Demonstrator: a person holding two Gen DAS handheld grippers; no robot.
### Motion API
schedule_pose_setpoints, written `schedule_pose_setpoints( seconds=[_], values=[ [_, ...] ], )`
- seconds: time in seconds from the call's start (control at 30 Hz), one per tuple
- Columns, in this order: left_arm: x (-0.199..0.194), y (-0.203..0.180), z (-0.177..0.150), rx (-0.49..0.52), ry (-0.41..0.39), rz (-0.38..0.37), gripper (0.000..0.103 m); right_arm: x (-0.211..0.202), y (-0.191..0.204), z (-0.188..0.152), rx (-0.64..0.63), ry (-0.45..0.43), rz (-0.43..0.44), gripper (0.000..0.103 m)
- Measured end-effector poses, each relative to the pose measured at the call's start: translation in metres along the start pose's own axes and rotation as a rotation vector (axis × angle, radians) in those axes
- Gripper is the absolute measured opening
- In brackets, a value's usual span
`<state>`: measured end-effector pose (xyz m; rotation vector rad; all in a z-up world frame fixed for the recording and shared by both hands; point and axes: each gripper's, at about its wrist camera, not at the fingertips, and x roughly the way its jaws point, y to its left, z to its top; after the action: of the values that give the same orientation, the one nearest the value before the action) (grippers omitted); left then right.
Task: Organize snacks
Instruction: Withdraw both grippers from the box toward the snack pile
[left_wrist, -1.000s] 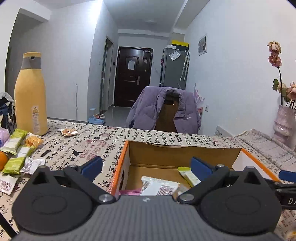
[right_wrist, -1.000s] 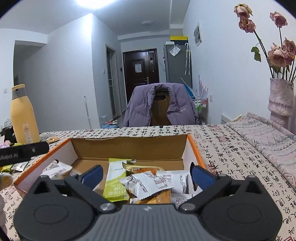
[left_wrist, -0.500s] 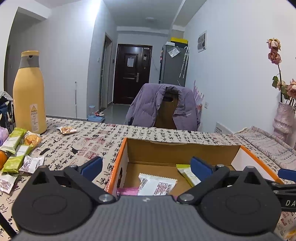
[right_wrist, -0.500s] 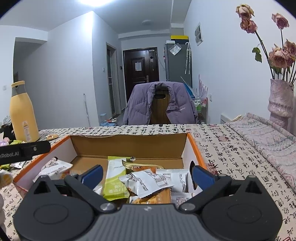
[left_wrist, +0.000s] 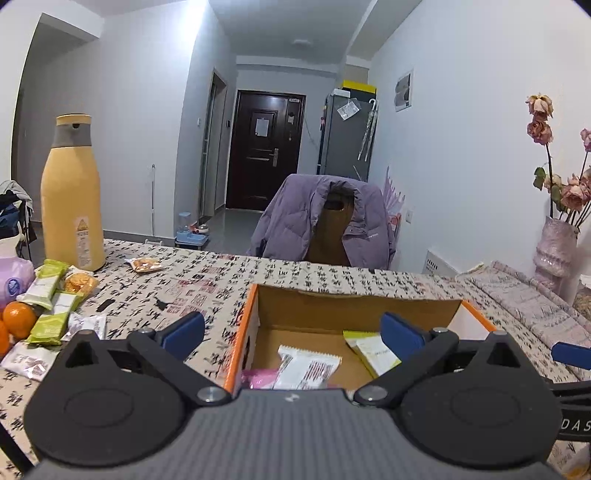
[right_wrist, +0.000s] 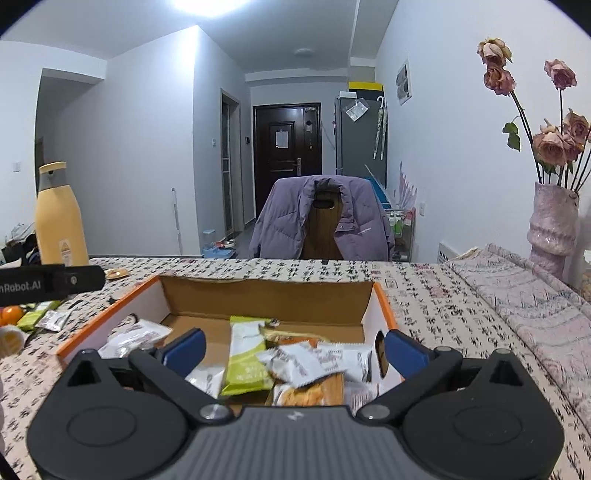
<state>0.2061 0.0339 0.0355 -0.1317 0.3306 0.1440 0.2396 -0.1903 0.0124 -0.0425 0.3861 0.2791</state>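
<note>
An orange-rimmed cardboard box sits on the patterned table and holds several snack packets, among them a white one and a green one. My left gripper hangs open over the box's left wall with nothing between its blue pads. Above the near part of the box my right gripper is open too, empty, over the heap of packets. More loose snacks lie on the table at the left, and a single packet lies farther back.
A tall yellow bottle stands at the back left, with oranges and a purple pack near the left edge. A vase of dried roses stands at the right. A chair with a purple jacket is behind the table.
Both grippers have risen and drawn back slightly, so the box sits lower and farther in each view. Both stay open and empty; the packets have not moved.
</note>
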Motion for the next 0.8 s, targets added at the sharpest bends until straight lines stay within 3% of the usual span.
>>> schedule_pose_setpoints(
  seconds=[0.53, 0.8],
  values=[
    [-0.062, 0.01, -0.05, 0.046, 0.049, -0.023, 0.103, -0.061, 0.006, -0.041, 0.015, 0.034, 0.01, 0.103],
    [-0.07, 0.026, -0.078, 0.029, 0.109, -0.008, 0.103, -0.076, 0.005, -0.064, 0.025, 0.078, 0.011, 0.103]
  ],
)
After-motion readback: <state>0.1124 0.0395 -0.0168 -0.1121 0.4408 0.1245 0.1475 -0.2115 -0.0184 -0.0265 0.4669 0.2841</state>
